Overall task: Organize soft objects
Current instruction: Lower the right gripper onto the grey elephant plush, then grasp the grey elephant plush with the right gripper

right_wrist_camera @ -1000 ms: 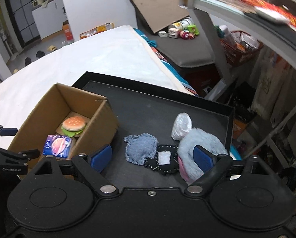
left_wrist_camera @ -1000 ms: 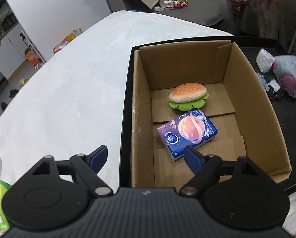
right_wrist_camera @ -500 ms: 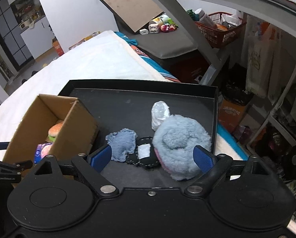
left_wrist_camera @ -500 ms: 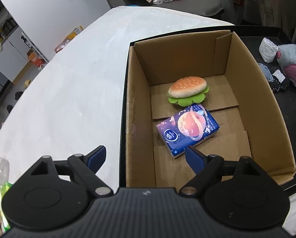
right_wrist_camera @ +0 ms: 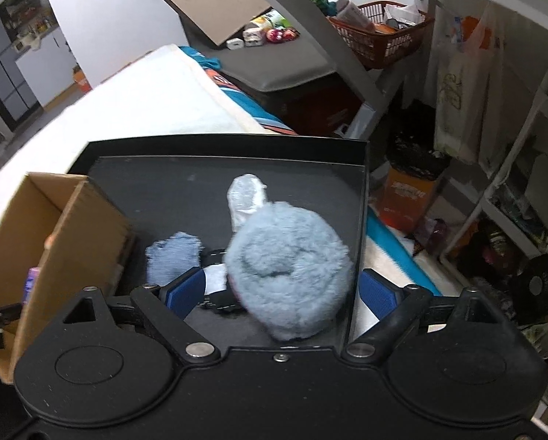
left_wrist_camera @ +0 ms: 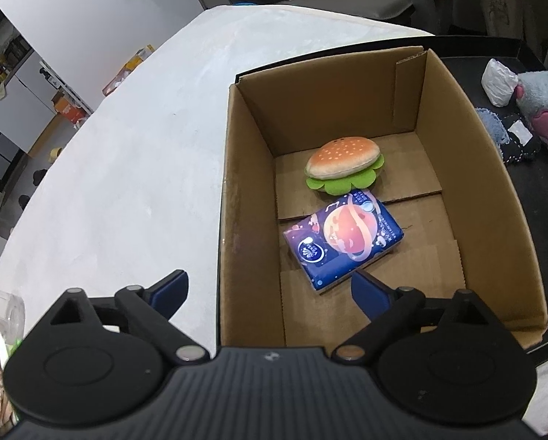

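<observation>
A cardboard box (left_wrist_camera: pixel 494 198) stands on a black tray and holds a plush burger (left_wrist_camera: pixel 342 165) and a blue tissue pack (left_wrist_camera: pixel 342 236). My left gripper (left_wrist_camera: pixel 270 291) is open and empty over the box's near left wall. On the tray (right_wrist_camera: pixel 186 179), a fluffy grey-blue plush (right_wrist_camera: pixel 287 267) lies between the open fingers of my right gripper (right_wrist_camera: pixel 281 288). Beside it lie a blue knit piece (right_wrist_camera: pixel 171 258), a black fabric piece (right_wrist_camera: pixel 219 300) and a white bundle (right_wrist_camera: pixel 244 198). The box also shows in the right wrist view (right_wrist_camera: pixel 79 234).
A white-covered table (left_wrist_camera: pixel 127 168) lies left of the box. The plush (left_wrist_camera: pixel 541 110) and white bundle (left_wrist_camera: pixel 499 82) show right of the box in the left wrist view. Shelving and a red basket (right_wrist_camera: pixel 380 33) stand beyond the tray's right edge.
My right gripper has moved forward and down over the grey-blue plush, which now sits between its open fingers. My left gripper has shifted slightly over the box.
</observation>
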Tool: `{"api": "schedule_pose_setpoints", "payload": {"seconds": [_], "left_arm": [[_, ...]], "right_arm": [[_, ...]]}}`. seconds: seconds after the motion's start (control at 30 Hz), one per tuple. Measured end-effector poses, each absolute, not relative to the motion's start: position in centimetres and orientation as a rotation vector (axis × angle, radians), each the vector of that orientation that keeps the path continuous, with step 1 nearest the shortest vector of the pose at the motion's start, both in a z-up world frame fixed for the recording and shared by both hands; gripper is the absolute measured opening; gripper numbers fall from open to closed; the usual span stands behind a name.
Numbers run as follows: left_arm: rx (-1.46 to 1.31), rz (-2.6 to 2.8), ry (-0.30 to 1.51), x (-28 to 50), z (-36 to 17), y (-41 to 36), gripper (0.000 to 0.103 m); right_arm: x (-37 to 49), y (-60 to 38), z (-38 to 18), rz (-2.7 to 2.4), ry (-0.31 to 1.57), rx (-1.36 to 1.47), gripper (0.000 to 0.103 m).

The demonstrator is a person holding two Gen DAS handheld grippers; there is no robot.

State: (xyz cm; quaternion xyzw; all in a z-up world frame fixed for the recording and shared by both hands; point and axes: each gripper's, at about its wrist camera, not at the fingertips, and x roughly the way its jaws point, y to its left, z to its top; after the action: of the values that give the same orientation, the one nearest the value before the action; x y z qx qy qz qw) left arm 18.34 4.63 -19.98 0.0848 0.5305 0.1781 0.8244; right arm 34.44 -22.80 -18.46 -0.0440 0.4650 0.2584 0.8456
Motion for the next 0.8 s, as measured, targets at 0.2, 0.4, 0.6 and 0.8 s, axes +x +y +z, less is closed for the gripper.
{"api": "schedule_pose_setpoints", "payload": {"seconds": [0.2,0.4,0.6,0.8], "left_arm": [[0.184,0.382,1.143,18.6,-20.1,4.4,0.096],[0.194,0.393,1.147,18.7,-20.0,4.0,0.096],[0.195,0.401,1.148,18.6,-19.9,4.0,0.096],[0.172,0.406,1.143,18.4,-19.6,4.3,0.096]], "right_arm": [[34.5,-22.3,-19.6,0.552,0.986,-0.132,0.091],[34.4,-22.2,-20.3,0.536,0.979,-0.157,0.077],[34.3,-22.7,-19.8,0.540,0.993,-0.102,0.060],[33.7,-22.7,-19.4,0.545,1.004,-0.110,0.059]]}}
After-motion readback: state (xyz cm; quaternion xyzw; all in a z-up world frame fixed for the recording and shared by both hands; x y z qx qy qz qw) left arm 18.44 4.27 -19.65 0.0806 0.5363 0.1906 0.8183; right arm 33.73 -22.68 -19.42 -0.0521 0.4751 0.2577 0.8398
